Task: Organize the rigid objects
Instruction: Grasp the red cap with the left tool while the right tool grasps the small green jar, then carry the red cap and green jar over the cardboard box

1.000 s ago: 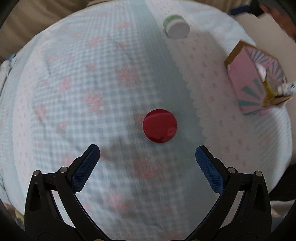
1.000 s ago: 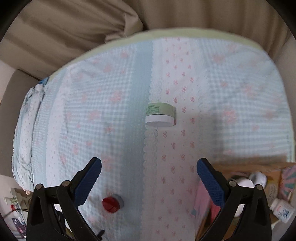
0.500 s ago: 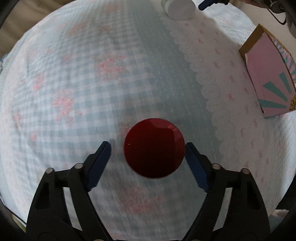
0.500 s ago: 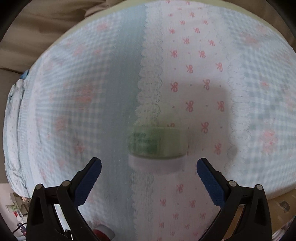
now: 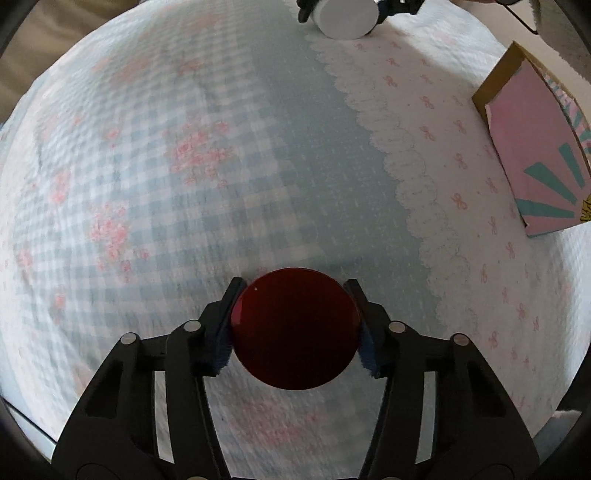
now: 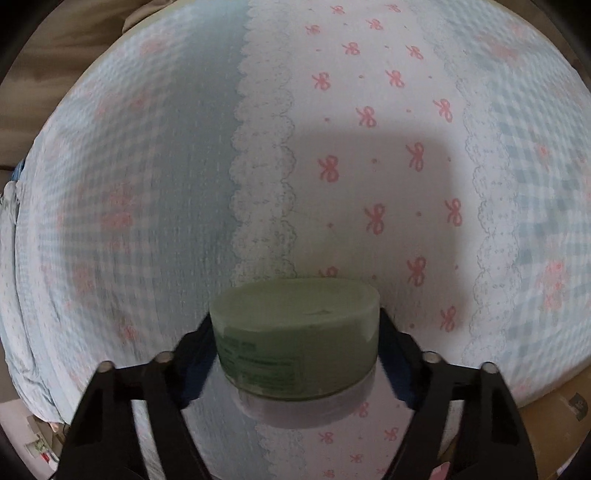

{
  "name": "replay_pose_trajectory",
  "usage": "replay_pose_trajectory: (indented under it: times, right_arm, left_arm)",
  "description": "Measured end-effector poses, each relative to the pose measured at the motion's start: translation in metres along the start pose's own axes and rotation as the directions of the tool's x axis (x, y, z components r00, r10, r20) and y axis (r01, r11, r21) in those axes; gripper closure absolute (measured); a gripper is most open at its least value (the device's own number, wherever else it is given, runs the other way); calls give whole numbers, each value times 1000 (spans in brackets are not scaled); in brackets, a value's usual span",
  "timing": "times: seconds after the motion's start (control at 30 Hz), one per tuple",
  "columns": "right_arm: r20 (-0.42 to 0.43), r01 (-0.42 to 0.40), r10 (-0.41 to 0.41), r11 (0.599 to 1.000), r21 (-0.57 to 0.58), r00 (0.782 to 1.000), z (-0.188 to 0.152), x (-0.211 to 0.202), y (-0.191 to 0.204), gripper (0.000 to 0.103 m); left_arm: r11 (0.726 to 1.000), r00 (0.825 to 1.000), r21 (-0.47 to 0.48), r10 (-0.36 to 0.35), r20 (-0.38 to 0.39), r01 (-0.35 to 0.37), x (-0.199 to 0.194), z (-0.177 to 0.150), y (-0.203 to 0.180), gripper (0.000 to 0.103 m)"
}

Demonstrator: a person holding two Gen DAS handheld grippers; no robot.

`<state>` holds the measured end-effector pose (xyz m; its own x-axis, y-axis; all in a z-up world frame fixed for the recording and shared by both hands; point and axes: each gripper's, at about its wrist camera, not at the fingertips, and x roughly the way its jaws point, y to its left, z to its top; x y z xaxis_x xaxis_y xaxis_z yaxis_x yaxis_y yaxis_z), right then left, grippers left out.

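In the left wrist view the left gripper (image 5: 295,326) has its fingers (image 5: 227,325) drawn in tight against both sides of a round red-lidded jar (image 5: 294,328), the blue pads pressing its rim, so the jar sits gripped at the near centre of the view above the blue gingham bedspread (image 5: 166,177) with its pink flower print. To the right of the gingham runs a scalloped lace edge and a white strip dotted with pink bows. At the far edge of that view the green jar's white lid (image 5: 345,18) shows between dark fingers, and a pink cardboard box (image 5: 532,155) with teal rays lies on the cloth at the right. In the right wrist view the right gripper (image 6: 295,354) is closed onto the pale green cream jar (image 6: 295,336), its fingers (image 6: 397,354) touching the jar's two sides; the jar lies with its base toward the far side, its printed label facing up and its white lid nearest the camera. Whether the jar rests on the bedspread (image 6: 388,155) or is lifted off it I cannot tell.
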<state>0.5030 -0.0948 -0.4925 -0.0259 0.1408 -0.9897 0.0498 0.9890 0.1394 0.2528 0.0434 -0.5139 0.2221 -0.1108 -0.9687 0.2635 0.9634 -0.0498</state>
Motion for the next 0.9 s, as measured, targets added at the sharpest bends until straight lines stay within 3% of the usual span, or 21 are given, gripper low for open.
replay_pose_trajectory:
  times: [0.23,0.5,0.73,0.9]
  right_arm:
    - [17,0,0,1000,2,1000,-4,-2,-3,36]
    - [53,-4,7,998,-57,999,-24,-26,10,36]
    - [102,-30,39,996,-89,994,-46,-79,21,36]
    - [141,-72,86,992,-103,986,-67,-138,15,36]
  left_arm:
    - [999,1000,-36,-16,11,17,-2,4,-2,53]
    - [997,997,-81,-8,79,15,-37,6,35,53]
    - [990,990,-140,17,139,3,-85,24,57,53]
    - [993,981,-120,10,195,14,-137,44,54,53]
